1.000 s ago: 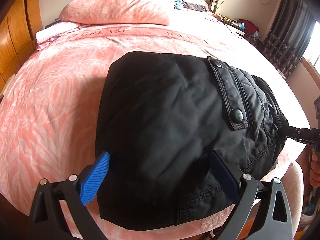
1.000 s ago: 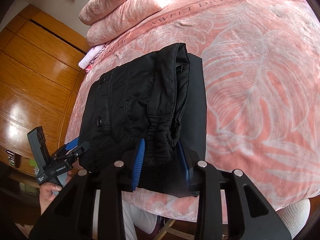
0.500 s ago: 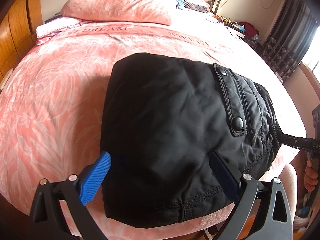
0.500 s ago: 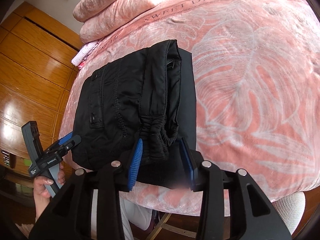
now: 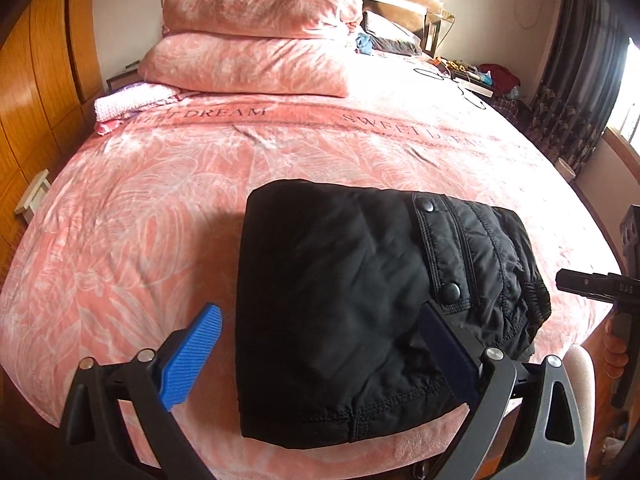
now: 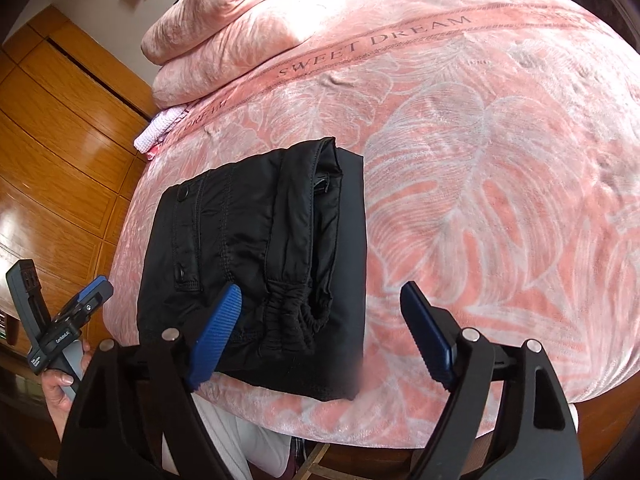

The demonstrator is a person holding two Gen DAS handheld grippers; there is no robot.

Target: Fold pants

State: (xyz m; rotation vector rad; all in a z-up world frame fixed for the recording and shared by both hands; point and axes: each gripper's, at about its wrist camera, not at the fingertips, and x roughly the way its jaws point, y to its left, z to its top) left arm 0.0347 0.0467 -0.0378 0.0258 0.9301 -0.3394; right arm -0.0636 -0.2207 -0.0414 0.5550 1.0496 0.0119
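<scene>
The black pants [image 5: 352,292] lie folded into a compact rectangle near the front edge of the pink bed; they also show in the right wrist view [image 6: 260,256], elastic waistband toward me. My left gripper [image 5: 320,354] is open, held just above the near edge of the bundle, touching nothing. My right gripper [image 6: 320,336] is open and empty, pulled back from the waistband end. The left gripper [image 6: 76,316] also shows at the left of the right wrist view, and the right gripper [image 5: 592,284] at the right edge of the left wrist view.
The pink leaf-print bedspread [image 5: 160,208] covers the bed. Two pink pillows [image 5: 256,60] are stacked at the head, with a folded pink-white cloth [image 5: 132,104] beside them. Wooden wardrobe doors [image 6: 60,128] stand left of the bed. Clutter [image 5: 480,76] and dark curtains [image 5: 576,64] lie at the right.
My right gripper has opened, let go of the waistband and drawn back. My left gripper has lifted and backed away from the bundle. The pants stay folded on the bed.
</scene>
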